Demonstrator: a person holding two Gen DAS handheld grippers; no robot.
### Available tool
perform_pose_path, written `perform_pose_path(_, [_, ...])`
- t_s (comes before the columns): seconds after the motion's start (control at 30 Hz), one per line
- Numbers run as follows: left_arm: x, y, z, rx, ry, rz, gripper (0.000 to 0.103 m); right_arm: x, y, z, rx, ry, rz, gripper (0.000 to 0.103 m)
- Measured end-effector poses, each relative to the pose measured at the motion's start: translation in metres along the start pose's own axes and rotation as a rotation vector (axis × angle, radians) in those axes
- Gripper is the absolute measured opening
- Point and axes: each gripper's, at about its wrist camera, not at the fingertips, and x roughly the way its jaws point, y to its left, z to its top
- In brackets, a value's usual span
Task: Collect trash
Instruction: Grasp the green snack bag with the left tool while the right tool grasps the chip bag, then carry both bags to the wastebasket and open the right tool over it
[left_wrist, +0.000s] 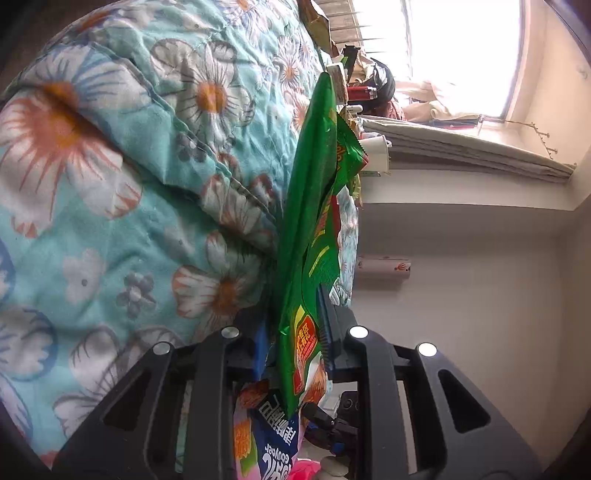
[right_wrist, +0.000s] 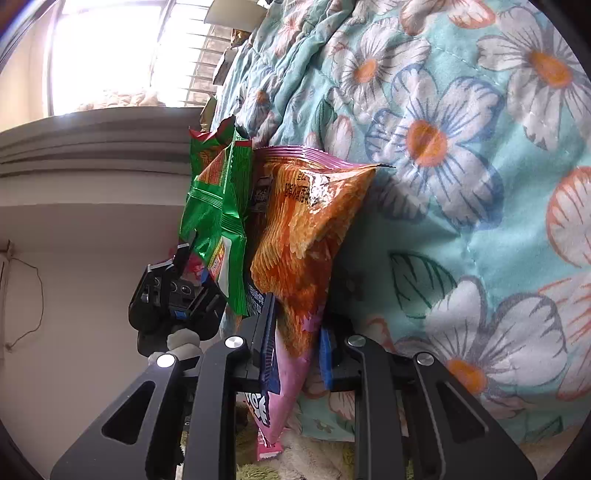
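My left gripper (left_wrist: 295, 332) is shut on a green snack wrapper (left_wrist: 310, 229), which stands on edge along the fingers in front of the floral quilt (left_wrist: 129, 166). My right gripper (right_wrist: 295, 332) is shut on an orange and pink chip bag (right_wrist: 303, 229). The green wrapper (right_wrist: 218, 206) and the left gripper (right_wrist: 177, 291) show just left of that bag in the right wrist view. The pink and blue end of the chip bag (left_wrist: 266, 435) shows low in the left wrist view.
A teal quilt with big flowers (right_wrist: 461, 166) fills one side of each view. A bright window (left_wrist: 454, 51) with a beige curtain (left_wrist: 461, 147) and a white wall (left_wrist: 480, 295) lie beyond. More wrappers and clutter (left_wrist: 351, 85) lie at the quilt's far edge.
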Motion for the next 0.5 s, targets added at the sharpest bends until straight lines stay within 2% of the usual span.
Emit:
perform_pose_path(0.2, [0.007,-0.021,-0.007,0.075,-0.016,0.001,0.006,-0.028,-0.013,0.0,0.02,-0.053,0.008,0.018])
perform_pose_path(0.5, [0.023,-0.072,-0.013,0.153,-0.009,-0.085,0.005,-0.086,-0.044,0.001,0.071,-0.172,0.042,0.013])
